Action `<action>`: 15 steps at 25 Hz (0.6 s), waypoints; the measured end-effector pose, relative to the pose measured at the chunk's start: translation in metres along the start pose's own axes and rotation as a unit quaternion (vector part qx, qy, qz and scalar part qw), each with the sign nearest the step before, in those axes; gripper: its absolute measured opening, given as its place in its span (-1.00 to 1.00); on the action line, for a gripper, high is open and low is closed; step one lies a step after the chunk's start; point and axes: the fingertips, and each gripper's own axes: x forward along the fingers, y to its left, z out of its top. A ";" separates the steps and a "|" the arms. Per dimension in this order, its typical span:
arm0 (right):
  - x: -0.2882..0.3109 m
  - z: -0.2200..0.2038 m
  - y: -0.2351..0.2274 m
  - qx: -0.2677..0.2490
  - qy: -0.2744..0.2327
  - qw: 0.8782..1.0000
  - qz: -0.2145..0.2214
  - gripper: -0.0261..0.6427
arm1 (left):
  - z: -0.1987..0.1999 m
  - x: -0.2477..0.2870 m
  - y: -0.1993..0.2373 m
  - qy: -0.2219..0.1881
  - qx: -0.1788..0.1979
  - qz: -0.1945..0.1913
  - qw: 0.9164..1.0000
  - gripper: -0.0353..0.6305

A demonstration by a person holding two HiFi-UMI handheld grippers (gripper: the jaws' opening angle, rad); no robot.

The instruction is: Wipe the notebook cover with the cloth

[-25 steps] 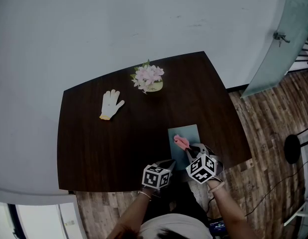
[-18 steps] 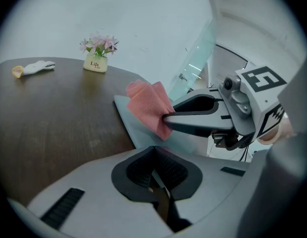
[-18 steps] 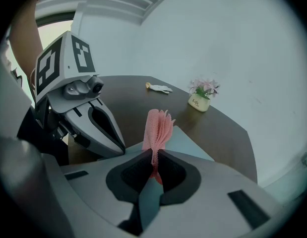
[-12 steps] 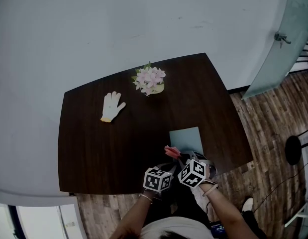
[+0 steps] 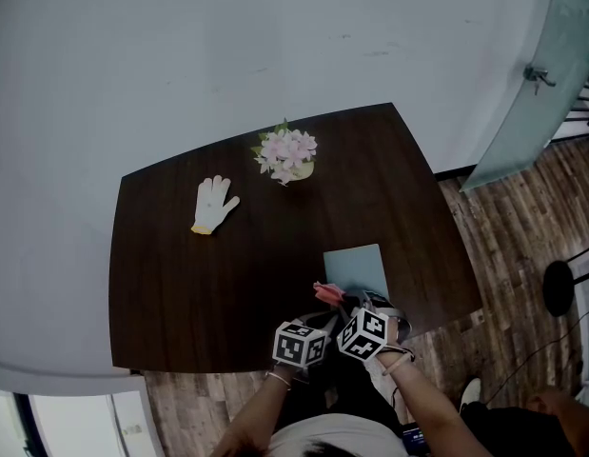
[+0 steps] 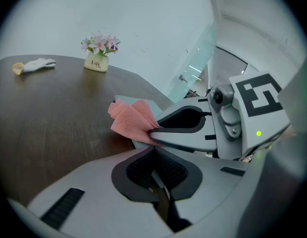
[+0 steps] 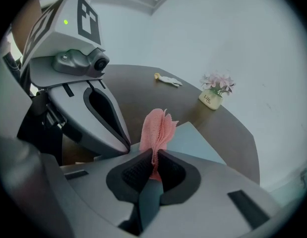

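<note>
Cloth [image 7: 158,125]: pinched in right gripper [image 7: 153,160] | left gripper [image 6: 154,157]: pressed together, nothing held | notebook [image 5: 356,267]: near cloth

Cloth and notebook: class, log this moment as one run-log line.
right tool: shut on cloth | left tool: shut, empty | notebook: flat on table, cloth by its near-left corner
</note>
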 end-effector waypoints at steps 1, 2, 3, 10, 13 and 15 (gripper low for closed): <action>0.000 -0.001 0.000 0.000 0.001 1.000 0.000 -0.83 | 0.000 0.000 0.000 -0.001 -0.001 -0.001 1.000 -0.83; 0.000 -0.001 -0.001 0.000 0.002 1.000 0.000 -0.83 | 0.000 0.000 0.000 -0.001 0.000 -0.001 1.000 -0.83; 0.000 -0.002 -0.001 0.000 0.003 1.000 0.000 -0.83 | 0.000 0.000 0.000 -0.001 0.000 -0.002 1.000 -0.83; -0.003 -0.009 -0.006 0.005 0.009 1.000 -0.007 -0.83 | -0.001 0.000 -0.001 0.002 0.006 -0.005 1.000 -0.83; -0.005 -0.015 -0.009 0.010 0.012 1.000 -0.013 -0.83 | -0.002 0.000 0.000 0.002 0.005 -0.005 1.000 -0.83; -0.007 -0.019 -0.011 0.012 0.016 1.000 -0.017 -0.83 | -0.002 0.000 0.000 0.002 0.005 -0.005 1.000 -0.83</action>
